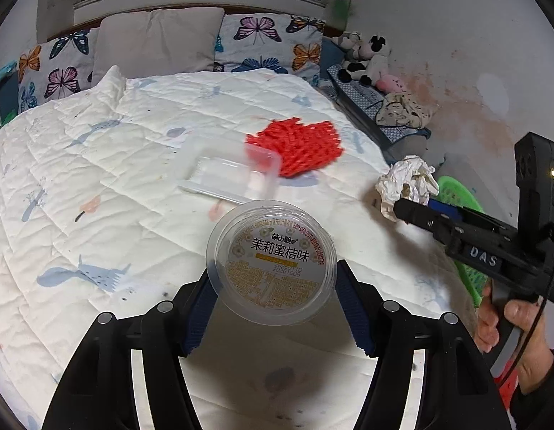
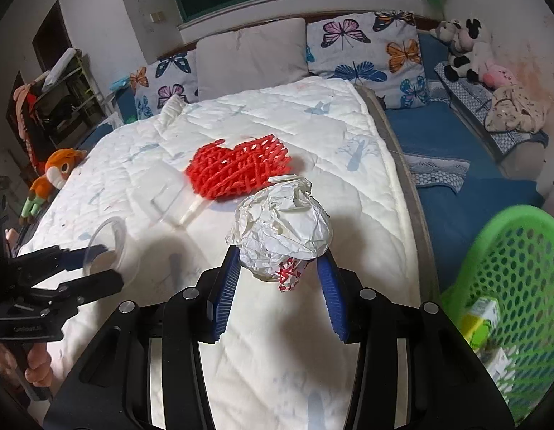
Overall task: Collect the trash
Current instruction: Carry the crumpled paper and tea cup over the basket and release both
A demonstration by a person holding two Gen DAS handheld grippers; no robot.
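My left gripper point(image 1: 271, 310) is clamped on a round clear plastic cup with a printed gold-and-white label point(image 1: 272, 263). The cup's axis runs along my fingers, so its labelled face looks back at my left camera; it hangs above the white quilted bed cover point(image 1: 97, 179). From the right wrist the same cup point(image 2: 106, 249) shows side-on at 9 o'clock, lying level between the black jaws.

My right gripper point(image 2: 278, 272) grips a crumpled white paper wad with a red-and-white printed scrap point(image 2: 282, 234), the blue pads pressing its lower sides. The wad is a lump with no clear long axis; the scrap hangs toward my camera. In the left view it point(image 1: 407, 184) sits at 3 o'clock, at that gripper's tip.

On the bed lies a red foam fruit net point(image 1: 294, 147), flat, with a clear rectangular plastic tray point(image 1: 234, 175) touching its near-left edge, blurred in both views.

Only the right view shows inside the green perforated plastic basket point(image 2: 520, 272) at 4 o'clock, holding a yellow-green carton point(image 2: 481, 319); the left view catches just a green sliver point(image 1: 452, 188).
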